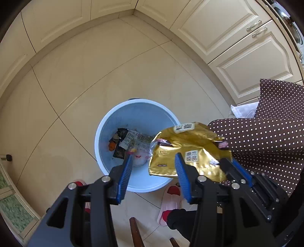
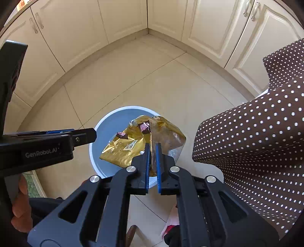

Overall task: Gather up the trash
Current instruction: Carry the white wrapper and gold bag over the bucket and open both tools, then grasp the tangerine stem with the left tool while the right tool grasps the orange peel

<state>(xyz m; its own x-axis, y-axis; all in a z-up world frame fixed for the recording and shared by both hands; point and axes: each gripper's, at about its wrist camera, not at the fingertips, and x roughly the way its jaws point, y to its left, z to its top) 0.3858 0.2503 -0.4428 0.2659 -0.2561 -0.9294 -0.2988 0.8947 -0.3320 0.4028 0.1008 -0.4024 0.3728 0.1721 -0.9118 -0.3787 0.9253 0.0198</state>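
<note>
i note from my remote station: at the far left of the left wrist view a small dark fitting (image 1: pixel 8 157) on the floor is too small to identify. one blue bin (image 1: pixel 121 121) stands on the tiled floor (image 1: pixel 76 85); its near rim is hidden behind my left gripper (image 1: pixel 153 167), whose jaws stand apart with nothing between them. the litter (image 1: pixel 127 142) in the bin bottom is a jumble of printed packets i cannot count; part lies behind the blue pad. two red-and-pink slippers show, one (image 1: pixel 169 201) mostly visible, the other (image 1: pixel 80 183) nearly all covered by the gripper body. one gold foil wrapper (image 1: pixel 190 150) hangs over the bin's right rim, its lower right corner hidden by the right gripper (image 1: pixel 229 167). one brown polka-dot cloth (image 1: pixel 266 136) is cut off at the frame edge.

in the right wrist view the left gripper body (image 2: pixel 47 146) crosses the left side, with fingers (image 2: pixel 20 205) of one hand partly cropped. the right gripper (image 2: pixel 152 152) is clamped on the wrapper (image 2: pixel 129 148) above the bin (image 2: pixel 114 125). i count four cabinet handles, two left (image 2: pixel 36 23), two right (image 2: pixel 250 9).
</note>
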